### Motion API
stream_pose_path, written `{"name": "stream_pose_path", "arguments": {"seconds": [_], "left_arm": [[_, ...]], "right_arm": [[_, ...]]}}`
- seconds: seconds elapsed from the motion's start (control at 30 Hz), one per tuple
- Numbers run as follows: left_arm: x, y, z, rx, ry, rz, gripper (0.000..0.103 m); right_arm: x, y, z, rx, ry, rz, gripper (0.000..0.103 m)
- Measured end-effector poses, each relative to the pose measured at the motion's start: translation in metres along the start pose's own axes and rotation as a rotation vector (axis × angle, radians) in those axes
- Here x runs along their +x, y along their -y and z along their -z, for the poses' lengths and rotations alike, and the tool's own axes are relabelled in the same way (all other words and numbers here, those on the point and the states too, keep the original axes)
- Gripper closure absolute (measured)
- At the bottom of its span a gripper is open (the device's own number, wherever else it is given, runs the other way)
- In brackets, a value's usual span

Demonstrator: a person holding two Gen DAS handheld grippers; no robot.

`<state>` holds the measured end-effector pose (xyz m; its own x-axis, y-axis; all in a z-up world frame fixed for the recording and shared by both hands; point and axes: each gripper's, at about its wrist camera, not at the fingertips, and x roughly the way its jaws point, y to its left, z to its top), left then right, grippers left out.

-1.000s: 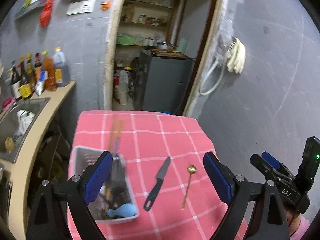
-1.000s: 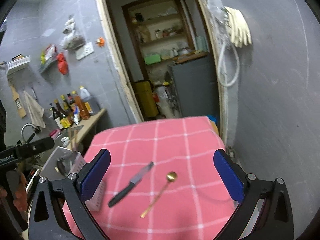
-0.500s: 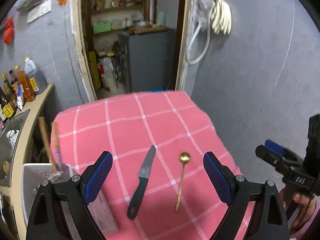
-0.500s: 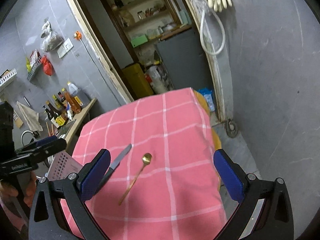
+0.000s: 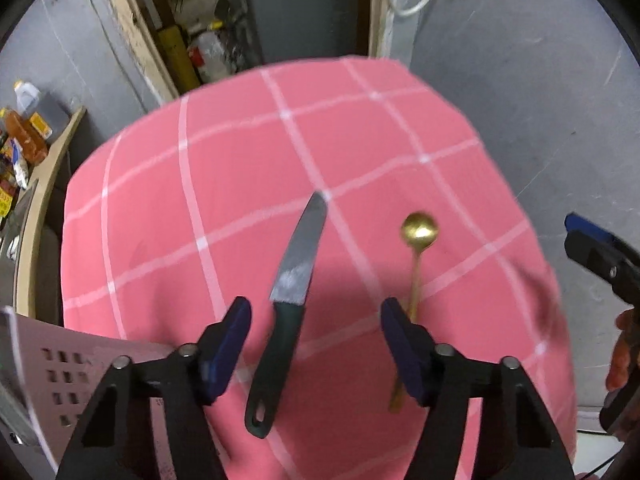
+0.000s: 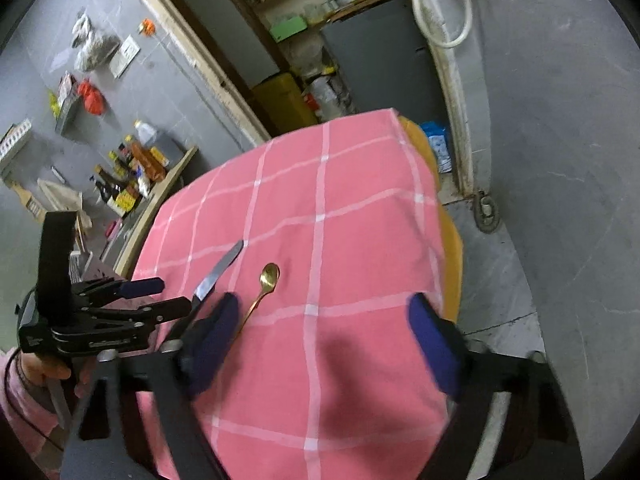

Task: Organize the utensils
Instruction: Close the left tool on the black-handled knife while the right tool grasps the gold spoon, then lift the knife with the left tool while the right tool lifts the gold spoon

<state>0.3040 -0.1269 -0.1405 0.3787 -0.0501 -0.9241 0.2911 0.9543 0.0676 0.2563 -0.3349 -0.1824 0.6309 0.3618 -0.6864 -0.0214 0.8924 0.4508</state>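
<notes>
A knife with a dark handle and grey blade lies on the pink checked tablecloth. My left gripper hovers over the handle, jaws closing, the handle between the fingers but untouched. A gold spoon lies to the knife's right, its handle running under the right finger. In the right wrist view my right gripper hangs over bare cloth to the right of the spoon, jaws closing on nothing. The left gripper shows there beside the knife.
A white perforated utensil basket stands at the table's near left corner. A counter with several bottles runs along the left wall. Beyond the table's far edge is a doorway with a grey cabinet. The cloth's right edge drops to the floor.
Both grippers have come down toward the table and tipped downward, and their jaws stand narrower. The knife handle now lies between the left fingers. The basket has slid to the view's corner.
</notes>
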Motion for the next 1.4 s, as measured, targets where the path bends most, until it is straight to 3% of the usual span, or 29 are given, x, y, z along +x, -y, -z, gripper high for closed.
{"name": "stream_pose_path", "arguments": {"seconds": [0.27,0.43,0.77,1.17,1.23,1.4], "left_arm": [[0.023,-0.011,0.008,-0.048,-0.069,-0.029,0.052],[0.028,-0.013,0.008,-0.061,-0.085,-0.032,0.058],[0.037,-0.018,0.008,-0.091,-0.103,-0.016,0.059],[0.042,-0.024,0.01,-0.111,-0.096,0.018,0.059],[0.041,-0.024,0.012,-0.109,-0.087,0.022,0.059],[0.04,-0.022,0.013,-0.089,-0.084,0.041,0.081]], "right_arm": [[0.048,-0.023,-0.014,-0.09,-0.084,-0.099,0.059],[0.072,-0.034,-0.021,-0.147,-0.126,-0.117,0.07],[0.101,-0.048,-0.028,-0.242,-0.187,-0.109,0.078],[0.103,-0.056,-0.023,-0.264,-0.194,-0.099,0.077],[0.102,-0.058,-0.021,-0.283,-0.193,-0.077,0.085],[0.098,-0.052,-0.021,-0.248,-0.192,-0.07,0.096]]}}
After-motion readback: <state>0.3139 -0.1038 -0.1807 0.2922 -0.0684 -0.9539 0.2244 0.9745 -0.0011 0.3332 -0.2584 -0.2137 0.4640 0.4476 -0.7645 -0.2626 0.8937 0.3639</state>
